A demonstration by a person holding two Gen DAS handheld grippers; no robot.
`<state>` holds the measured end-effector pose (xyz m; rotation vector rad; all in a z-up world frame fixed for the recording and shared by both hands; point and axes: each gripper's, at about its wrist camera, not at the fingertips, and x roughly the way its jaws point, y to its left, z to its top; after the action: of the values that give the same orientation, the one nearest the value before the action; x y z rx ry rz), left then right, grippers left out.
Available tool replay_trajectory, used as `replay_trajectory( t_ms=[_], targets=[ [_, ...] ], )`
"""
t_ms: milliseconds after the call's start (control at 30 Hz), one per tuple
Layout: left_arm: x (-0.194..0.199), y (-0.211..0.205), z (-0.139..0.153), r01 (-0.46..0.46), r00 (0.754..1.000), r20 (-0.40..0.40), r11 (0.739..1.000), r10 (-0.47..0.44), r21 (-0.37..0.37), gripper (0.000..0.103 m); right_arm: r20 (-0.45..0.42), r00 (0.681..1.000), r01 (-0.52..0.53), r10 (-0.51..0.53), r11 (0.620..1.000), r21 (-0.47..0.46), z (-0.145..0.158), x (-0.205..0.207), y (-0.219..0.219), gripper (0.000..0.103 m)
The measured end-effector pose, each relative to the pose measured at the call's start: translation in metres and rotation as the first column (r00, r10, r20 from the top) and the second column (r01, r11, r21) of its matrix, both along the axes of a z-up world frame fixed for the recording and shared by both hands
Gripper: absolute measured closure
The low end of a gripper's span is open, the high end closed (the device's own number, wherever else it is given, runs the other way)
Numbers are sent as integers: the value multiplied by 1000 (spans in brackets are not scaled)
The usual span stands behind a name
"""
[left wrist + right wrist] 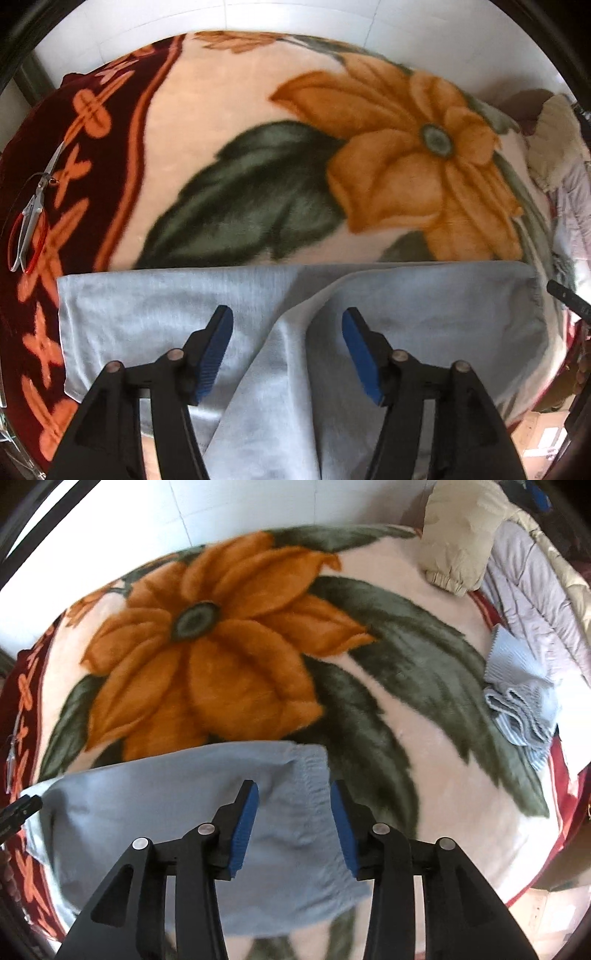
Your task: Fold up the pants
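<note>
Light grey-blue pants (424, 302) lie flat on the flowered blanket, with one layer folded over another along a diagonal edge. My left gripper (287, 314) hangs just above them, pointing down. It is open, and its blue pads (218, 350) stand apart on either side of that diagonal edge without pressing cloth. In the right wrist view the pants (147, 805) end in a gathered elastic waistband (310, 771). My right gripper (294, 788) is open over that waistband, its pads clear of the fabric.
A flowered plush blanket (258, 129) covers the bed. Small scissors with a red loop (33, 210) lie on its dark red border at the left. At the right are a light blue ribbed garment (517, 701), a beige garment (458, 535) and a lilac quilted one (528, 590).
</note>
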<state>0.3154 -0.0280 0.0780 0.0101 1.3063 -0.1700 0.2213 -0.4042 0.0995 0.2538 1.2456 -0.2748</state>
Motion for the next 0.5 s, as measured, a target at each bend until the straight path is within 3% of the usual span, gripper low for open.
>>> replay_trajectory(
  t_ms=[200,500],
  targets=[
    [-19,14,22,-8,1000,-7,1000,8,-29,38,-8,999,-41,41,999,25,20,-19,46,61],
    [-79,37,32,-50,997,-62,997,47,-57,38,-20,996,-81,83,993,87,29,-38,107,61]
  ],
)
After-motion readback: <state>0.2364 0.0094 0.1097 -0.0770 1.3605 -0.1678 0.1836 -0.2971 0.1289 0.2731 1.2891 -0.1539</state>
